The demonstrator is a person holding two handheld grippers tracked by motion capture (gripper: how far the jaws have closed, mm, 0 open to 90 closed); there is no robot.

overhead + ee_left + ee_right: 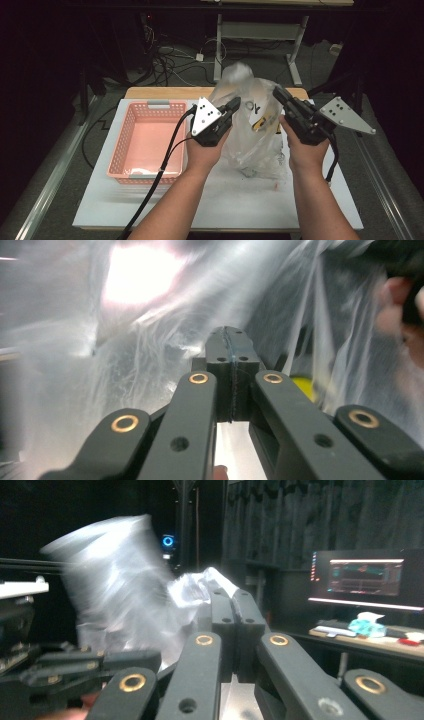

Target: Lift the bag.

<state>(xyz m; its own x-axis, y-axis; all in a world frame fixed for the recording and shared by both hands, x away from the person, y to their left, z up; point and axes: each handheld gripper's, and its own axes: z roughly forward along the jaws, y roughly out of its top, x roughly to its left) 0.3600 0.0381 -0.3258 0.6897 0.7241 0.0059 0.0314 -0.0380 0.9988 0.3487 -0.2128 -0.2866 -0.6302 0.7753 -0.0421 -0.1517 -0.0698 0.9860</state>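
A clear plastic bag (250, 135) hangs above the white board, stretched between both grippers. Through the film I see something yellow (260, 122) and a white label. My left gripper (234, 104) grips the bag's left side and my right gripper (276, 92) its upper right edge. In the left gripper view the jaws (231, 337) are pressed together with film (150, 340) all around them and a yellow patch (302, 387) behind. In the right gripper view the jaws (231, 597) are shut, with crumpled plastic (192, 587) bunched at the tips and the blurred bag (115, 580) to the left.
An empty pink basket (145, 140) stands on the left of the white board (225, 200), which lies on a wooden table (165, 92). Cables and a desk frame (260, 30) lie on the floor beyond. A lit monitor (365, 580) stands far off.
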